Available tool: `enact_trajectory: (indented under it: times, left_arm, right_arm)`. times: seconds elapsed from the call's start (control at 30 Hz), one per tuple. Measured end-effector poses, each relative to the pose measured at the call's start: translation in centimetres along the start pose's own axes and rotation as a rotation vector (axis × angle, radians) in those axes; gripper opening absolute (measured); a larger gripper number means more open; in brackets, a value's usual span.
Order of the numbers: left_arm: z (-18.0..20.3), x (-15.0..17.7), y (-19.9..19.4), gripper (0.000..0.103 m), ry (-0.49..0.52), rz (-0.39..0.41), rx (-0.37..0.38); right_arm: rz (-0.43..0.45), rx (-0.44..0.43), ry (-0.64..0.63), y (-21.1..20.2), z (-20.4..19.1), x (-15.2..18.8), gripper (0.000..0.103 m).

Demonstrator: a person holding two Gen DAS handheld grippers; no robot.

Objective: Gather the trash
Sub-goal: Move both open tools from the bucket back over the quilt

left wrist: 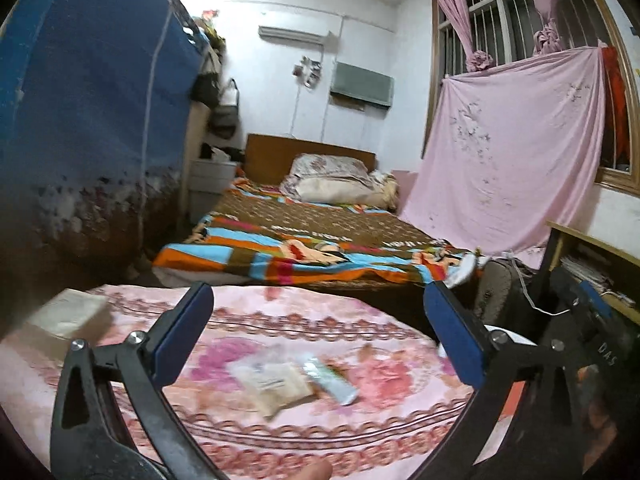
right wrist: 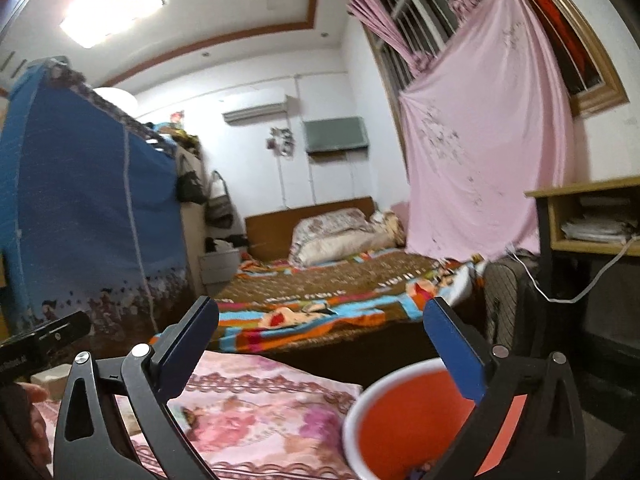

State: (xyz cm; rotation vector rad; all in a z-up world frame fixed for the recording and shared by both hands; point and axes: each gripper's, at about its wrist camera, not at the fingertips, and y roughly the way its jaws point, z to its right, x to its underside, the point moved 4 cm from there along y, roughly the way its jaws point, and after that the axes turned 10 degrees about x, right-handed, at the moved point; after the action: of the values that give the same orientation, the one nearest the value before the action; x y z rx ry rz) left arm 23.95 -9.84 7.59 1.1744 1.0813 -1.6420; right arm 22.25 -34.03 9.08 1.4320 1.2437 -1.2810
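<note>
On a pink flowered cloth (left wrist: 280, 320) lie a clear packet of beige contents (left wrist: 276, 384) and a pale green-white wrapper (left wrist: 330, 376) beside it. My left gripper (left wrist: 318, 326) hangs above them, its blue-padded fingers wide open and nothing between them. My right gripper (right wrist: 320, 334) is also wide open and empty, pointing level toward the bed. Below its right finger stands a red bin with a white rim (right wrist: 404, 424). The right gripper's body (left wrist: 592, 344) shows at the right edge of the left wrist view.
A beige box (left wrist: 68, 316) sits at the cloth's left edge. Behind are a bed with a striped blanket (left wrist: 304, 248), a blue fabric wardrobe (left wrist: 88, 112), a pink sheet hung at the window (left wrist: 516, 152) and a desk with papers (right wrist: 592, 220). A hand (right wrist: 34, 432) shows at lower left.
</note>
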Motion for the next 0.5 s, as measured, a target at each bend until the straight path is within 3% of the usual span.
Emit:
enact_trajectory:
  times: [0.27,0.5]
  left_arm:
    - [-3.6,0.3,-3.1,0.092,0.011,0.056,-0.083]
    - [-6.0,0.5,-4.6,0.092,0.072,0.073,-0.129]
  right_arm:
    - [0.083,-0.127,-0.07,-2.2,-4.8,0.8,0.103]
    - [0.088,-0.211,-0.196,-2.9,-8.8,2.2,0.103]
